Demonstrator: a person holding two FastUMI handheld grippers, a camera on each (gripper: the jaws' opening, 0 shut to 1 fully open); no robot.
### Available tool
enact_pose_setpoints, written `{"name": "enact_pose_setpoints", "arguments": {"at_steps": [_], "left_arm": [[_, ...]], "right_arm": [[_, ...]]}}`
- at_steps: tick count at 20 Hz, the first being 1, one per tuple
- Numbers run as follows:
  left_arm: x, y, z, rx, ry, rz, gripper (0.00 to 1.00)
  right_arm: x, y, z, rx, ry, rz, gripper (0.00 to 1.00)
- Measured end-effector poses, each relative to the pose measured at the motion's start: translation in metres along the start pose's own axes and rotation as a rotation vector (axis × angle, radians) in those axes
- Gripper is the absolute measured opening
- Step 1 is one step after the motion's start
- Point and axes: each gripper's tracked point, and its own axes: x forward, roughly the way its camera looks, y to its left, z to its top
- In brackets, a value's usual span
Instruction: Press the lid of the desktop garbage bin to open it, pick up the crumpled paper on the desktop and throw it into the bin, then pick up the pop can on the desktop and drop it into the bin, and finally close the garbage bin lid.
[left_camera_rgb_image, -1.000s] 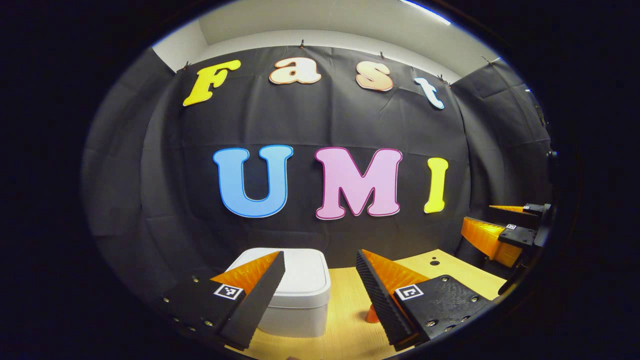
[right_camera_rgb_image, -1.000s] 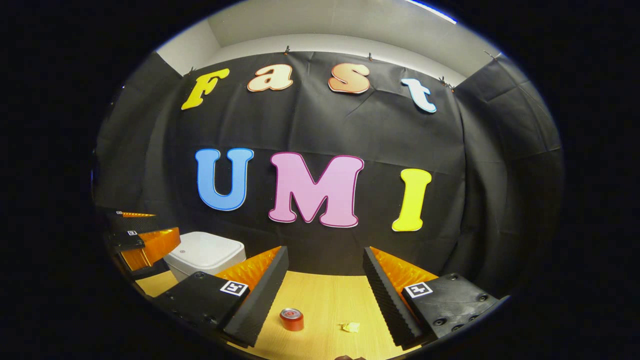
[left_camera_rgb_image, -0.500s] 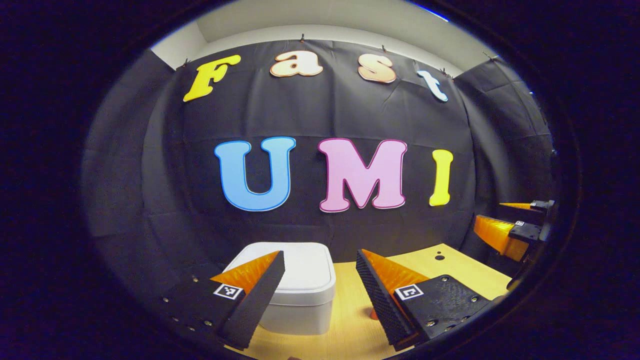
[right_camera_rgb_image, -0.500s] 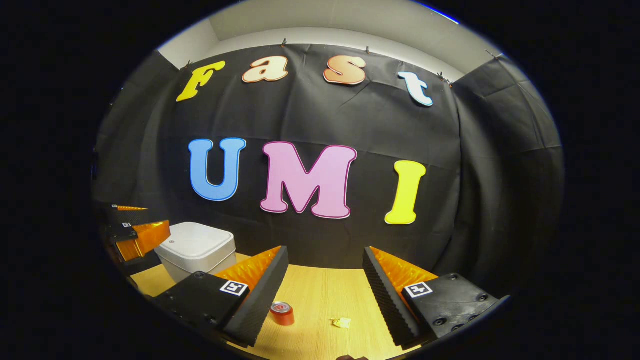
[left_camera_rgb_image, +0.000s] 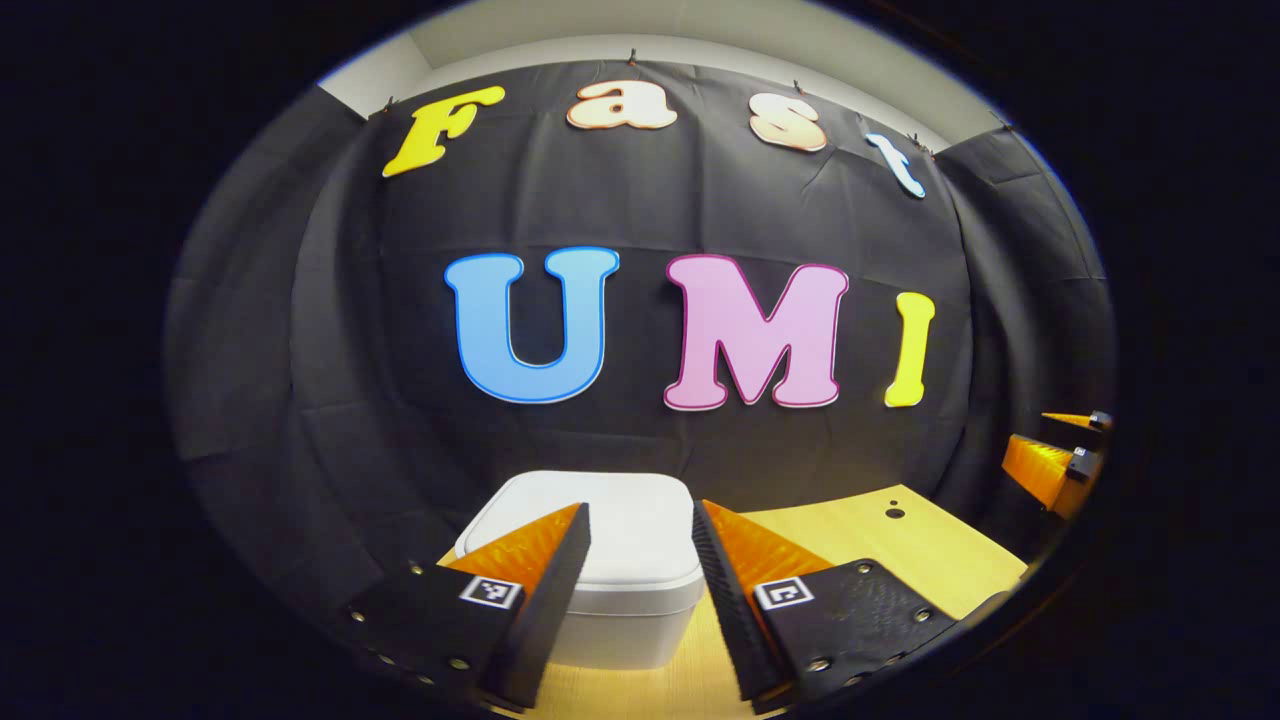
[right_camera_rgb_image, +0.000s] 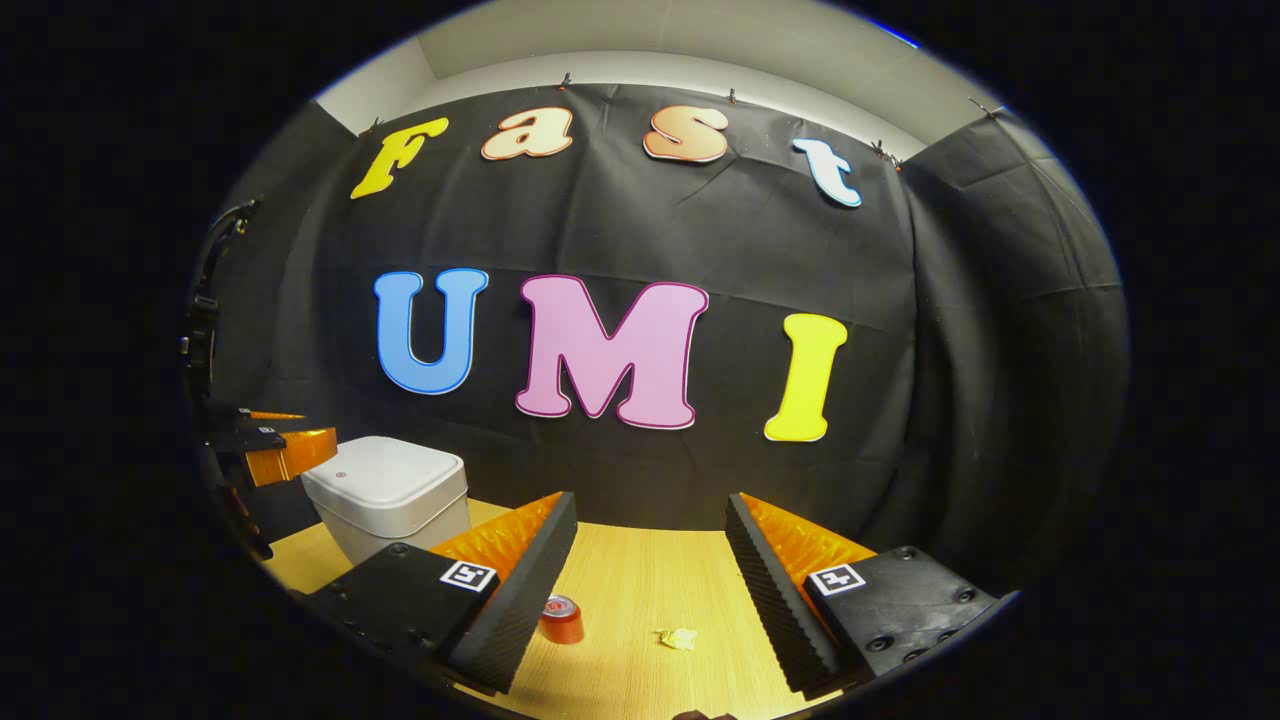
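Here the left gripper (left_camera_rgb_image: 640, 520) hovers just above the white, rounded-square plastic desktop garbage bin (left_camera_rgb_image: 620, 590), its fingers apart with a narrow gap, grasping nothing; whether they touch the lid cannot be told. In the left gripper view the bin sits at 6 o'clock, its white lid (left_camera_rgb_image: 640, 510) shut and flat, on the light wooden worktop (left_camera_rgb_image: 900, 550), with the black cloth wall rising close behind it. The right gripper shows in that view at 3 o'clock, near the worktop's far right corner.

In the right gripper view the right gripper (right_camera_rgb_image: 650, 520) hangs above the worktop (right_camera_rgb_image: 650, 570) with its fingers wide apart and nothing between them. Below and between them, at about 6 o'clock, lie the small red pop can (right_camera_rgb_image: 562, 620), standing upright just beside the left-hand finger, and the small crumpled pale-yellow paper (right_camera_rgb_image: 678, 638), a little to the can's right and apart from it. The bin (right_camera_rgb_image: 390, 495) stands at 8 o'clock in this view, lid (right_camera_rgb_image: 385, 470) closed, with the left gripper (right_camera_rgb_image: 280, 440) just beside its upper left edge.
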Motion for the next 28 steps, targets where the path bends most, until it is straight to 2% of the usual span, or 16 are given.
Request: {"name": "enact_pose_setpoints", "arguments": {"at_steps": [1, 3, 4, 5, 6, 7, 9, 11, 15, 22, 28], "left_arm": [[0.004, 0.007, -0.003, -0.003, 0.010, 0.018, 0.51], [0.013, 0.015, -0.009, -0.006, 0.032, 0.029, 0.33], [0.019, 0.019, -0.015, 0.001, 0.043, 0.038, 0.31], [0.026, 0.025, -0.020, 0.020, 0.055, 0.049, 0.21], [0.031, 0.031, -0.027, 0.038, 0.071, 0.066, 0.18], [0.037, 0.038, -0.032, 0.048, 0.090, 0.078, 0.09], [0.045, 0.032, -0.042, 0.013, 0.128, 0.030, 0.03], [0.049, 0.030, -0.058, -0.037, 0.184, 0.002, 0.01], [0.057, 0.027, -0.053, -0.007, 0.162, -0.043, 0.01], [0.057, 0.026, -0.058, 0.058, 0.162, -0.045, 0.01], [0.056, 0.025, -0.060, 0.020, 0.147, -0.066, 0.01]], "right_arm": [[-0.001, -0.002, 0.000, 0.001, 0.000, -0.005, 0.97], [-0.002, -0.007, -0.001, -0.001, 0.001, -0.017, 0.97], [-0.004, -0.009, -0.003, -0.003, 0.006, -0.024, 0.97], [-0.005, -0.011, -0.005, -0.005, 0.015, -0.030, 0.97], [-0.006, -0.014, -0.008, -0.008, 0.029, -0.035, 0.97], [-0.008, -0.014, -0.010, -0.009, 0.038, -0.036, 0.97], [-0.011, -0.016, -0.010, -0.012, 0.042, -0.041, 0.97], [-0.014, -0.018, -0.009, -0.016, 0.038, -0.046, 0.97], [-0.015, -0.018, -0.009, -0.015, 0.036, -0.051, 0.97], [-0.015, -0.014, -0.014, -0.016, 0.051, -0.046, 0.97], [-0.017, -0.012, -0.017, -0.010, 0.051, -0.042, 0.97]]}}
